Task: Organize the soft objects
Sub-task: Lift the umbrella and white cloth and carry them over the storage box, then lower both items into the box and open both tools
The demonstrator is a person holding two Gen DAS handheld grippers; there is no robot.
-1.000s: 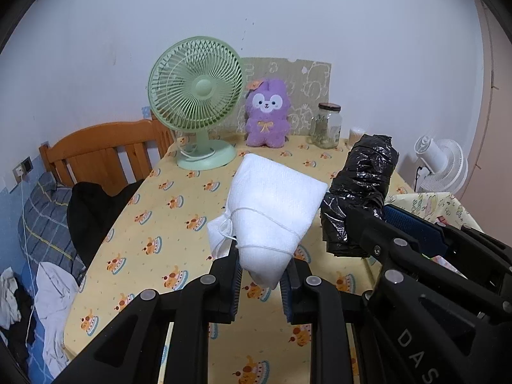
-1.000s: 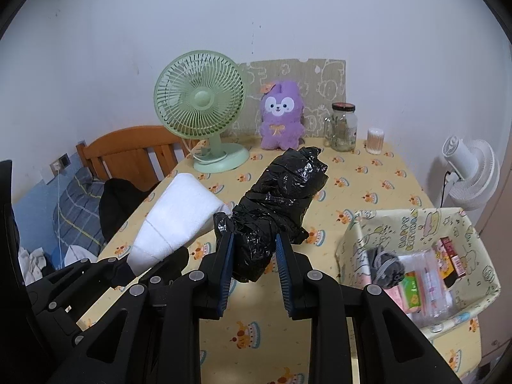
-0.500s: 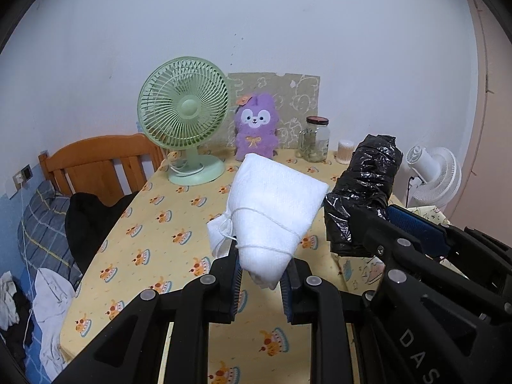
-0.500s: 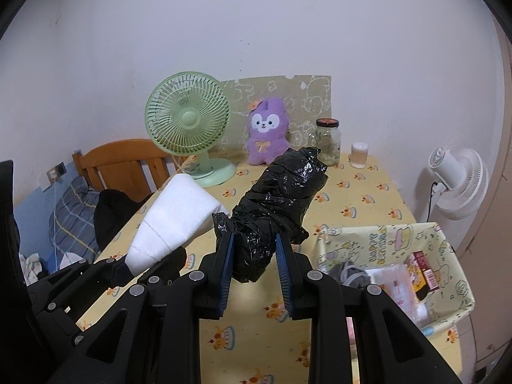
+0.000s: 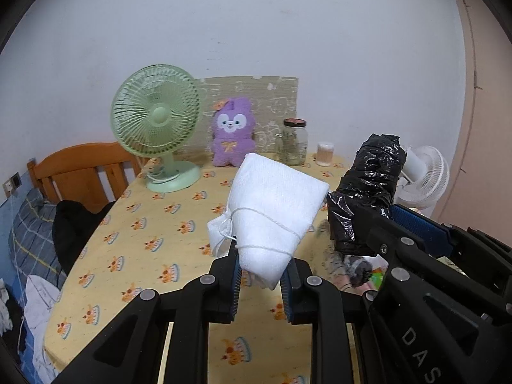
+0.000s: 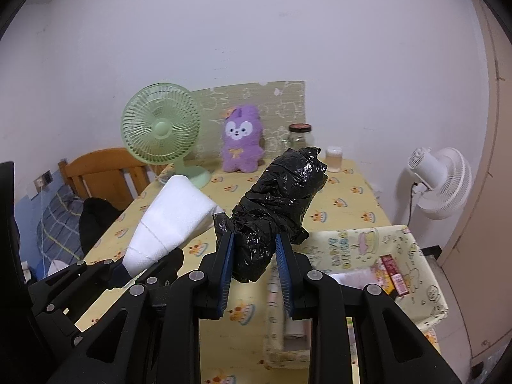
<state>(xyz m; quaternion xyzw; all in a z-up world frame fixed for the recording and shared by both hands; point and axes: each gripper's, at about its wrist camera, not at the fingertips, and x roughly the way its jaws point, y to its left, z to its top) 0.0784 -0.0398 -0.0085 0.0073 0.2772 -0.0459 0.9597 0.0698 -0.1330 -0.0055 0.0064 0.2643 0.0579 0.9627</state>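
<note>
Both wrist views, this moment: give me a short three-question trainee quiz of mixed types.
1. True or false: the left gripper is shut on the white bundle tied with string.
2. Multiple choice: what does the right gripper hold? A) purple plush B) black plastic bundle C) glass jar
3. Fill in: the fabric basket with small items stands on the table to the ______ of the right gripper.

Key: 1 true; 2 B; 3 right. The purple plush and glass jar stand untouched at the back, beside the green fan.
</note>
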